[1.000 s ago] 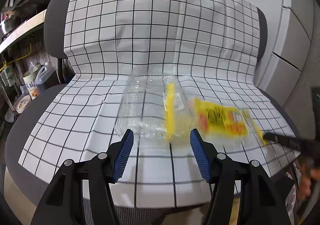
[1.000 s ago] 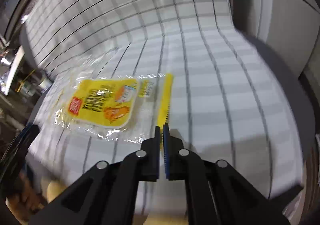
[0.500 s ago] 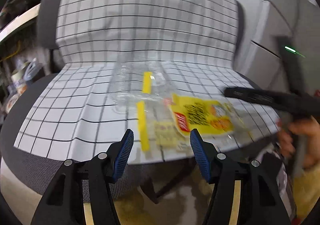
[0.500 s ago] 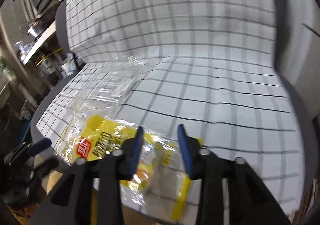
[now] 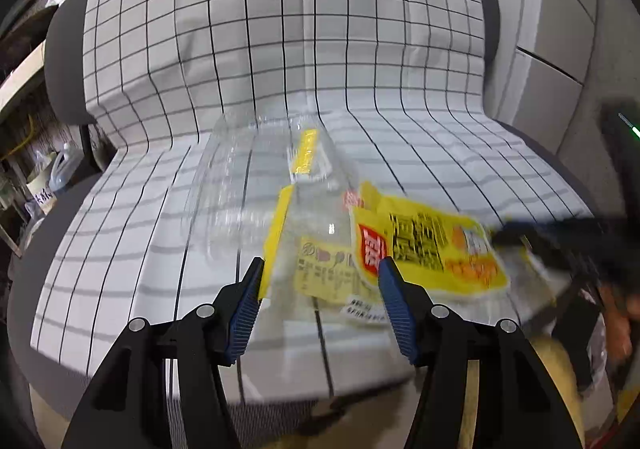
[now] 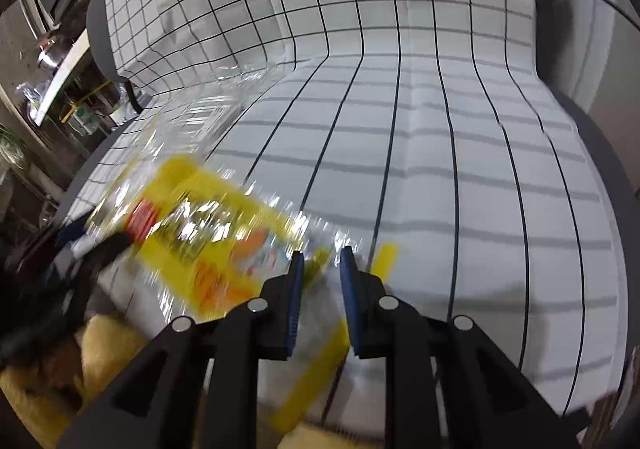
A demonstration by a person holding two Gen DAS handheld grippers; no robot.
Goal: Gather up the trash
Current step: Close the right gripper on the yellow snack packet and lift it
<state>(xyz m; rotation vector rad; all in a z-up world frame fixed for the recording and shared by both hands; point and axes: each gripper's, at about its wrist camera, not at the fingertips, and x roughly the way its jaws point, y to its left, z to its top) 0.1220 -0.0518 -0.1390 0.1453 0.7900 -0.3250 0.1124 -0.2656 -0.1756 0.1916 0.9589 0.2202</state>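
Chair seat under the grid cloth (image 5: 400, 49) has both bits of trash on it: clear plastic container (image 5: 240, 185) further back, yellow wrapper (image 5: 420, 245) at the front edge. My left gripper (image 5: 320, 289) hangs wide open and empty; right gripper (image 6: 322, 281) looks partly parted around the wrapper's edge, not clamped. I'd say nothing's collected so far.

Gaping left tongs (image 5: 321, 267) over yellow wrapper (image 5: 424, 245) on checked cloth (image 5: 280, 49).
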